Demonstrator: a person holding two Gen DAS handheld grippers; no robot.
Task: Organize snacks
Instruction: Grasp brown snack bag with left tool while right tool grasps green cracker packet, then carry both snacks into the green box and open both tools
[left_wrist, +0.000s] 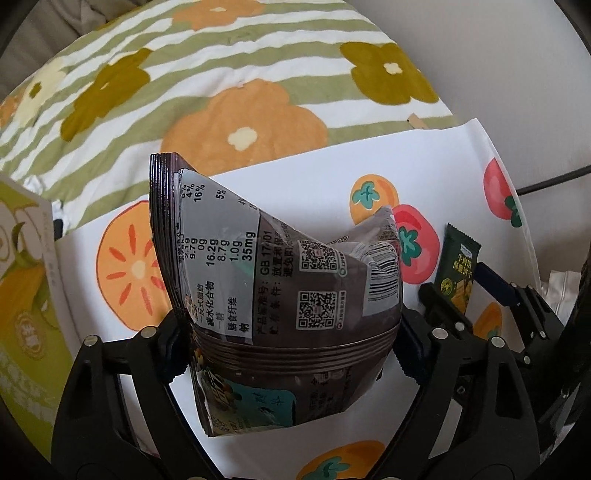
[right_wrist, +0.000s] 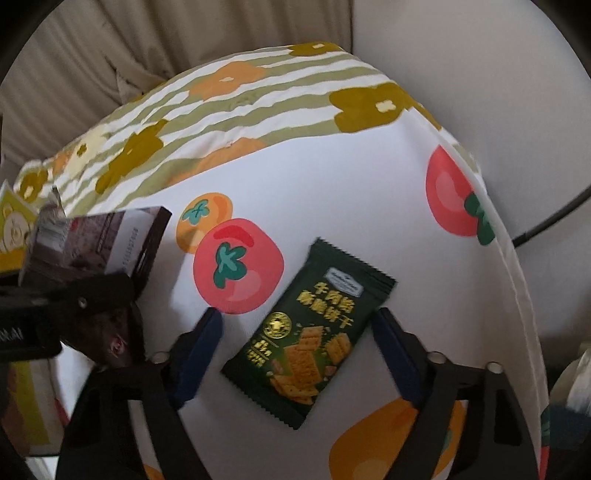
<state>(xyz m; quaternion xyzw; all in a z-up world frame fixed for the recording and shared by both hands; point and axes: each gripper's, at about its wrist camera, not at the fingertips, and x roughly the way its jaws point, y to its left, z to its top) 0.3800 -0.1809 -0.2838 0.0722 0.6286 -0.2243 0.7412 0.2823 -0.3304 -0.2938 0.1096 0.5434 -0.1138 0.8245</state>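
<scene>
left gripper (left_wrist: 288, 347) pinches the brown snack bag (left_wrist: 280, 280); right gripper (right_wrist: 299, 332) straddles the green cracker packet (right_wrist: 310, 332), pads apart.

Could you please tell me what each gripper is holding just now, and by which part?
The left gripper pinches the brown snack packet across its middle. The right gripper straddles the green cracker packet, not yet gripping.

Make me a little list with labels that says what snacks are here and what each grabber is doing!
surface: white cloth with fruit pictures
left gripper: pinching the brown snack bag, which bends up between its pads
right gripper: open, a pad on each side of the green cracker packet, not pressing it
green cracker packet: lying flat and slanted on the cloth
brown snack bag: back side showing, with codes and a nutrition table
other: yellow-green box at the left edge
</scene>
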